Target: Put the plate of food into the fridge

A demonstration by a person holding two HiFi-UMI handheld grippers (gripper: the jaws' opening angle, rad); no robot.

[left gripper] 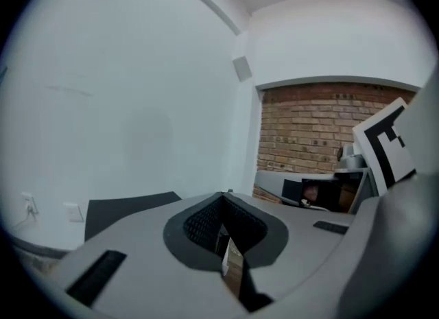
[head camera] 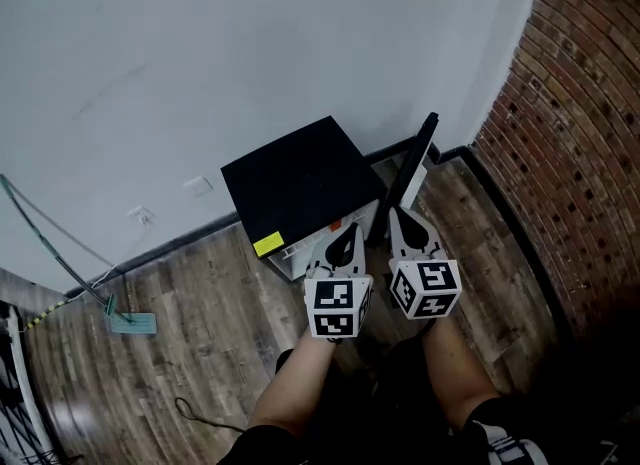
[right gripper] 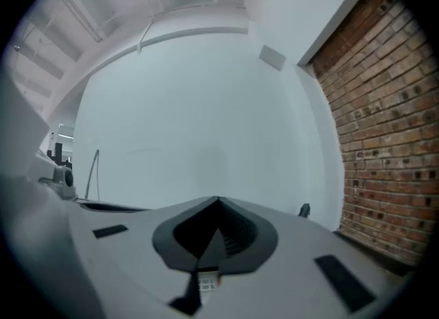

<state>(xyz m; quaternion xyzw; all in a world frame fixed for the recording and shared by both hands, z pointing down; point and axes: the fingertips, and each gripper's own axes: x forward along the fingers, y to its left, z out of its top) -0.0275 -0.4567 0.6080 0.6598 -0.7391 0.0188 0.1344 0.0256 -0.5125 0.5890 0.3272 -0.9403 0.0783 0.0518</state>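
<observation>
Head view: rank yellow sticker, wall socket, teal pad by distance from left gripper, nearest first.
1. Yellow sticker, just left of the left gripper.
2. Wall socket, upper left.
3. Teal pad, far left.

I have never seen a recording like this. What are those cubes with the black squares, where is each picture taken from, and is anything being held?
No robot here: a person holds a gripper in each hand, and the marker cubes are part of them. The head view looks down at the left gripper and right gripper above a wooden floor. Ahead stands a small black fridge, its door open, against a white wall. Each gripper view rides on its tool and looks along its fingers. Both pairs of fingers are closed, with nothing between them. No plate of food shows anywhere.
</observation>
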